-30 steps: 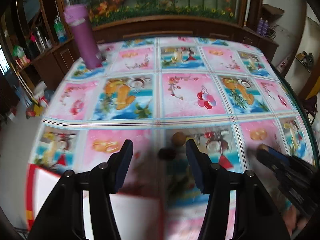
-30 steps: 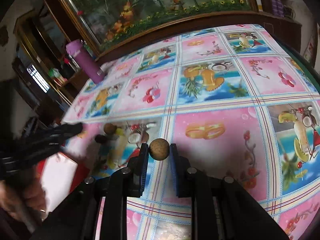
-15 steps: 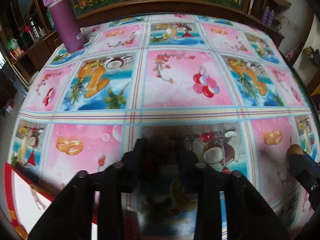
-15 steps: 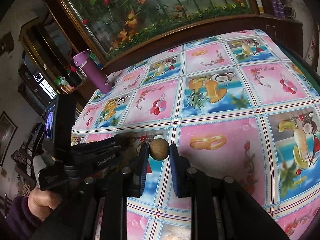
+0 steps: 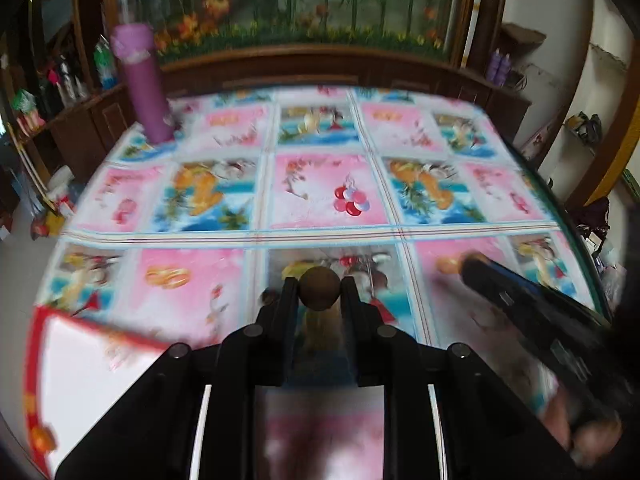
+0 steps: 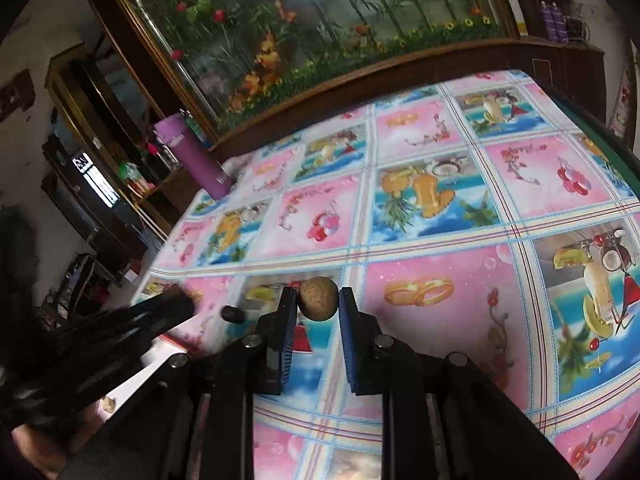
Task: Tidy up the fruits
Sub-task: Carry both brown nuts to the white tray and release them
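In the left wrist view my left gripper [image 5: 320,294] is shut on a small round brown fruit [image 5: 320,289], held above the patterned tablecloth. My right gripper [image 6: 318,300] is shut on a similar tan round fruit [image 6: 318,297]. From the right wrist view the left gripper [image 6: 160,314] reaches in from the left. The left wrist view shows the right gripper [image 5: 472,270] blurred at the right edge. A small dark fruit [image 6: 233,314] lies on the cloth between them. A white box with a red rim [image 5: 36,344] sits at the near left corner.
A tall purple bottle [image 5: 144,84] stands at the far left corner of the table [image 5: 328,200]. A dark wooden cabinet with a planted glass tank [image 6: 320,20] runs behind the far edge. Shelves with clutter line the left side.
My left gripper went from open to shut on the brown fruit, then lifted and drew back with it. The right gripper kept its fruit and stayed about where it was.
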Available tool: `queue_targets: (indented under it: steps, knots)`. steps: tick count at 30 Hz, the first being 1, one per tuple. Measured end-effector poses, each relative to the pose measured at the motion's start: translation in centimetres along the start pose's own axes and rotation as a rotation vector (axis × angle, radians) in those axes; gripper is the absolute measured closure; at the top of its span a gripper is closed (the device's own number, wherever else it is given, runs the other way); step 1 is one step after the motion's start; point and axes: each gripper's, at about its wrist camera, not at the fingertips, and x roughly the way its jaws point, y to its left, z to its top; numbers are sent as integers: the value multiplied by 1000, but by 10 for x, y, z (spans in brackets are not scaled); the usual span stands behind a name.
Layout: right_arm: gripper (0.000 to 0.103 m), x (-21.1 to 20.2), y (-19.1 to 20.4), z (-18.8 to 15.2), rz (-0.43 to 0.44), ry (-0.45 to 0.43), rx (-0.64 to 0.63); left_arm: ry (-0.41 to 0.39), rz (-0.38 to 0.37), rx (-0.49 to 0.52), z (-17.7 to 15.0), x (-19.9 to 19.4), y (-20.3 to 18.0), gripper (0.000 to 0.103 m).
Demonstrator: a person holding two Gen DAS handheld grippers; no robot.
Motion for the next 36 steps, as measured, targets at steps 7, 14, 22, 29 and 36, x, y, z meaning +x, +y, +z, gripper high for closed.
queue_targets:
  steps: [7,14,22,29,36]
  knots:
    - [84,-28,58,-43,136,-30,-103,-108,91,-23,-69,-116,29,80]
    - [84,-38,149,-103,308,81,-272,-93,194,-115,-148,-146,82,80]
    - [84,-17,198,-159,285,189,-399,-49,200,-198,-192,-129,113,80]
    - [83,-15,213,-175,204,191,-461,-42,227,-262,-197,-120,126,80]
    - [74,-18,214,-180,137,173,-488,-20,280,-298,-200,-119,131,72]
